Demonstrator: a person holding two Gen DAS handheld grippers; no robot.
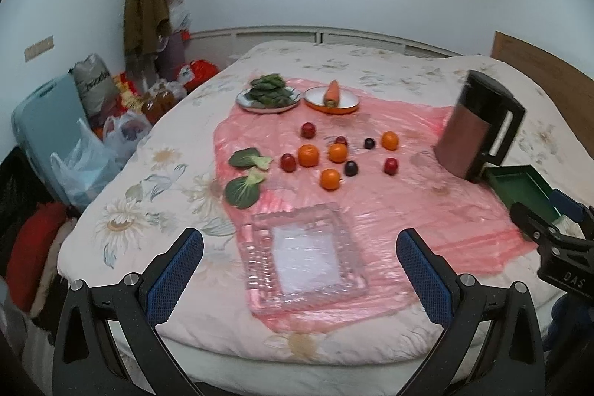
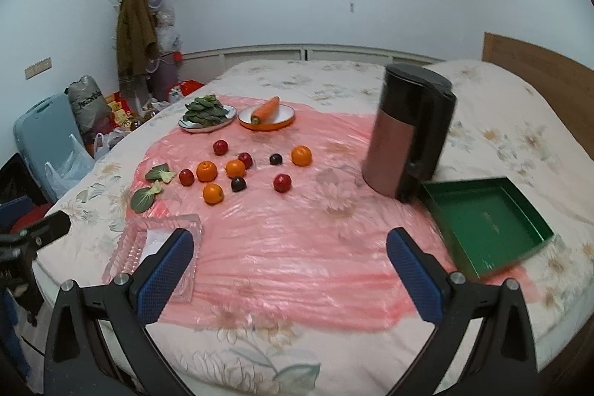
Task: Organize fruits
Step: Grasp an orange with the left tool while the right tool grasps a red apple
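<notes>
Pink plastic sheet (image 1: 371, 210) is spread over the bed (image 1: 156, 180), and on it the fruits are scattered in a loose group: four oranges, such as the nearest one (image 1: 330, 179), and several dark red and purple plums, such as the one at the right (image 1: 390, 166). Nothing is sorted yet, as far as it can be judged.

The left gripper (image 1: 300, 271) is held with its jaws wide apart and nothing is between them. The right gripper (image 2: 289, 268) is also spread wide and empty.

A clear glass tray (image 1: 302, 258) is seen just in front of the left gripper, between it and the fruits. A green tray (image 2: 482, 221) lies ahead of the right gripper and to its right, beside a tall dark kettle (image 2: 408, 132).

The fruits lie straight ahead of the left gripper, beyond the glass tray, and ahead-left of the right gripper. The left gripper is judged to be the nearer one, so the nearest orange could probably be reached first. The fruits are round, so no long axis must be respected.
</notes>
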